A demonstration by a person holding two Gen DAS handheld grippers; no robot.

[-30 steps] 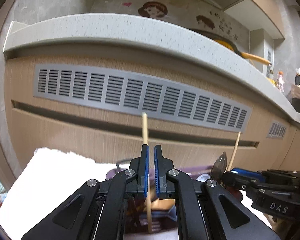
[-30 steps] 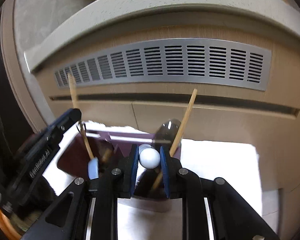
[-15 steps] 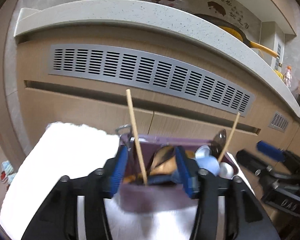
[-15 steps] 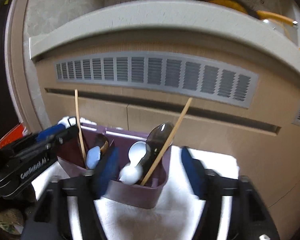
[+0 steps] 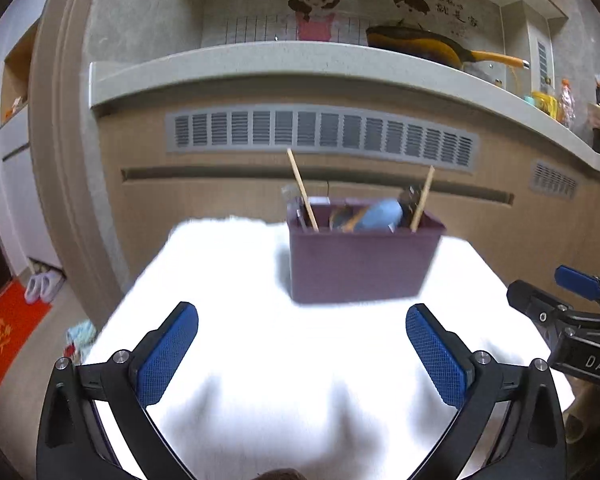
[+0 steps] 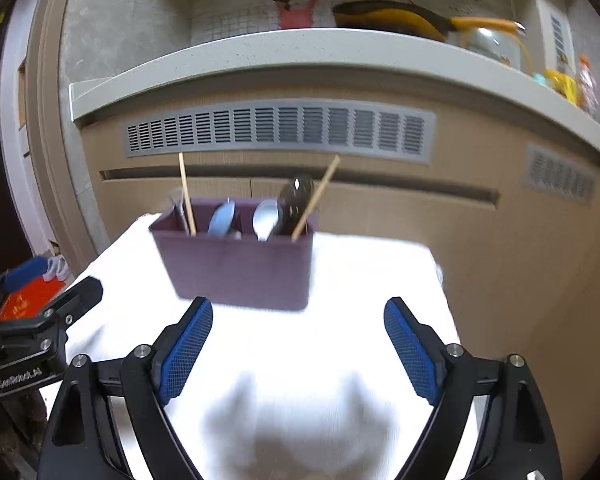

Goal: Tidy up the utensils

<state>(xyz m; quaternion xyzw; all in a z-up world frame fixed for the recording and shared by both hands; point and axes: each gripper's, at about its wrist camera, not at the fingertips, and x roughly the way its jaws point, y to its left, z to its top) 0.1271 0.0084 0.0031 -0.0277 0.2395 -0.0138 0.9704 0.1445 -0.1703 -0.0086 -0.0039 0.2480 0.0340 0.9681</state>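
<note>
A dark purple utensil holder (image 5: pixel 360 260) stands on a white cloth (image 5: pixel 300 380); it also shows in the right wrist view (image 6: pixel 240 268). Two wooden chopsticks (image 5: pixel 302 190) (image 5: pixel 422 198) lean out of it, one at each end, with a light blue spoon (image 5: pixel 382 216) between them. The right wrist view shows the chopsticks (image 6: pixel 187 194) (image 6: pixel 315 198), a blue spoon (image 6: pixel 223 218), a white spoon (image 6: pixel 266 216) and a dark spoon (image 6: pixel 296 200). My left gripper (image 5: pixel 300 344) is open and empty, short of the holder. My right gripper (image 6: pixel 298 340) is open and empty, also short of it.
A wood-grain cabinet front with a grey vent grille (image 5: pixel 320 132) stands behind the cloth under a pale counter edge (image 5: pixel 300 60). A yellow-handled pan (image 5: pixel 420 46) sits on the counter. A red mat (image 5: pixel 4 340) lies on the floor at left.
Both grippers let go of a chopstick and a white spoon into the holder, opened wide and drew back from it.
</note>
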